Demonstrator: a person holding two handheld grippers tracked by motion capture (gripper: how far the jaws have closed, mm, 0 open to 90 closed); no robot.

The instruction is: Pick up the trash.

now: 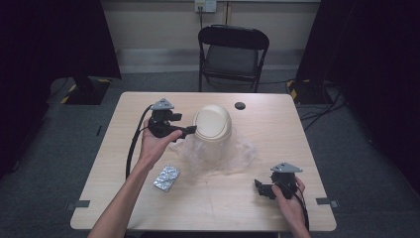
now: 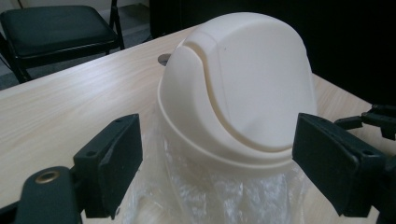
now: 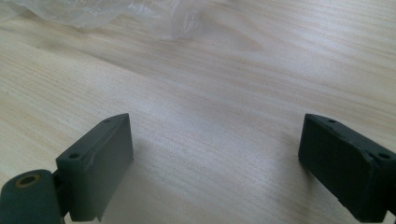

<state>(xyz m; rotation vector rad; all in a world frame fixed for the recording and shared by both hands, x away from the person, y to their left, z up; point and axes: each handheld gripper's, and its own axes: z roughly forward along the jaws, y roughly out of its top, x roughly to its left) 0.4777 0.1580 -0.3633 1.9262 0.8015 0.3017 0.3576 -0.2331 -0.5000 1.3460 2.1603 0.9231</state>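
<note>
The cream bin (image 1: 213, 123) stands at table (image 1: 124, 148) centre on a clear bag (image 1: 233, 153); light, stiff, slippery dome. Left gripper (image 2: 217, 154) at 9 o'clock, jaws spread. Right gripper (image 3: 215, 154) at 4 o'clock, jaws spread, empty. Grip the rim.

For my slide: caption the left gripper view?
Open left claw faces a cream domed bin lid over clear plastic on a wooden table.

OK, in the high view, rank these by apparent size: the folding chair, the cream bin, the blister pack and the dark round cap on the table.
1. Folding chair, though it stands farthest from the camera.
2. Cream bin.
3. Blister pack.
4. Dark round cap, clearly the smallest.
</note>
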